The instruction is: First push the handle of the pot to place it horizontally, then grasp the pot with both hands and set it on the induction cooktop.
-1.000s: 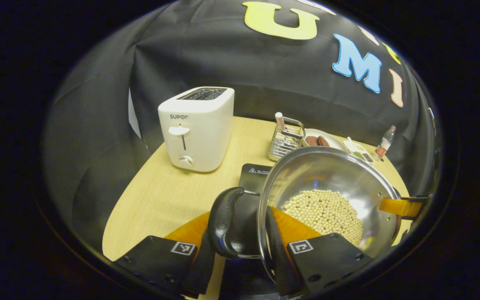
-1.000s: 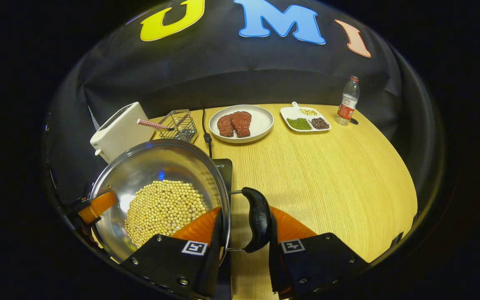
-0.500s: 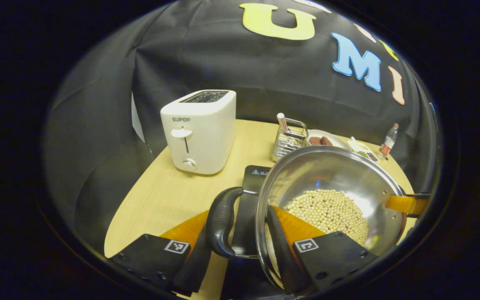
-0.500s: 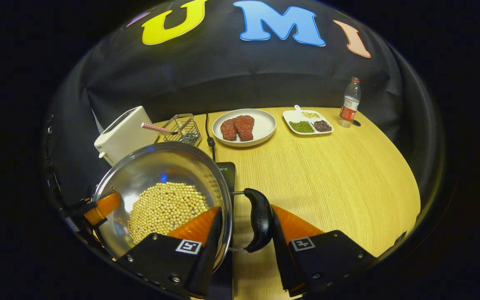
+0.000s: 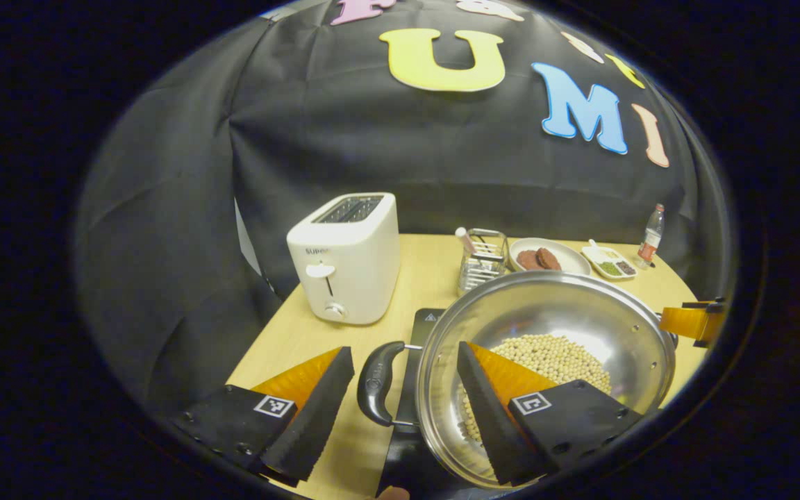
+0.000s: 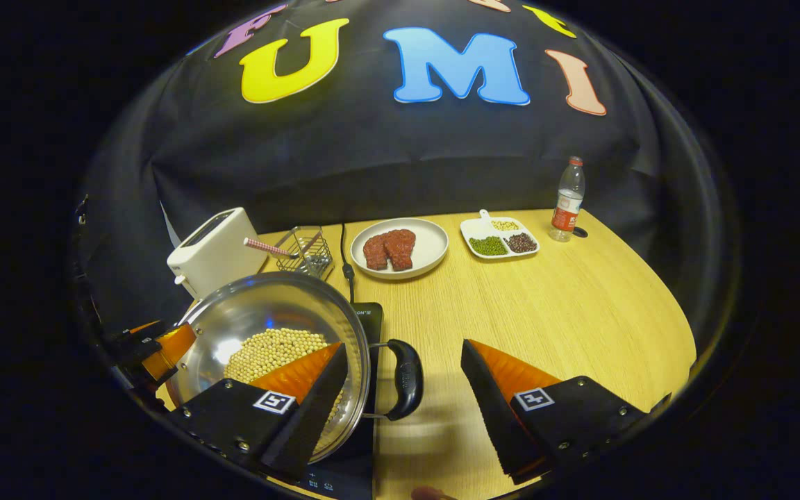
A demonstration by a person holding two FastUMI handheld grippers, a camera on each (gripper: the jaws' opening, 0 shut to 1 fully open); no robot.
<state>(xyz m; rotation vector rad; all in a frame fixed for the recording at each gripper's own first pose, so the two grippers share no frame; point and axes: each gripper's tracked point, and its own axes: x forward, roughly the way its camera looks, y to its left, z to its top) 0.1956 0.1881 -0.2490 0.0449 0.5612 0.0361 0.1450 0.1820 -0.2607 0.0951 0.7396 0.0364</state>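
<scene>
**Right gripper view: pot set down on the cooktop, both tools spread open**

Right gripper view looks across a round, light wood-grain surface (image 6: 567,305) closed in at the back by the booth's black cloth wall. The steel pot (image 6: 261,312), holding pale soybeans (image 6: 271,347), sits on the black induction cooktop (image 6: 365,326) at the near left of the surface. Its black side handle (image 6: 405,378) lies level, sticking out sideways between the fingers of the right tool (image 6: 400,396), which are spread wide and touch nothing: one finger hangs above the pot's bowl, the other above bare wood.

Farther back stand a white toaster (image 6: 212,250), a wire basket (image 6: 306,251) with a striped stick in it, a white plate (image 6: 431,239) with two pieces of red meat (image 6: 389,248), a white divided dish (image 6: 501,239) of green, dark and yellow beans, and a clear water bottle (image 6: 565,201) with a red label. A black cable (image 6: 346,260) runs from the back edge down to the cooktop.

In the left gripper view, the left tool (image 5: 407,396) is likewise wide open and holds nothing, with the pot's other black handle (image 5: 376,382) free between its fingers. The toaster (image 5: 348,257) carries small grey lettering on its front, too blurred to read here. The cooktop (image 5: 428,319) shows a small warning triangle with print beside it that is too small to make out
</scene>
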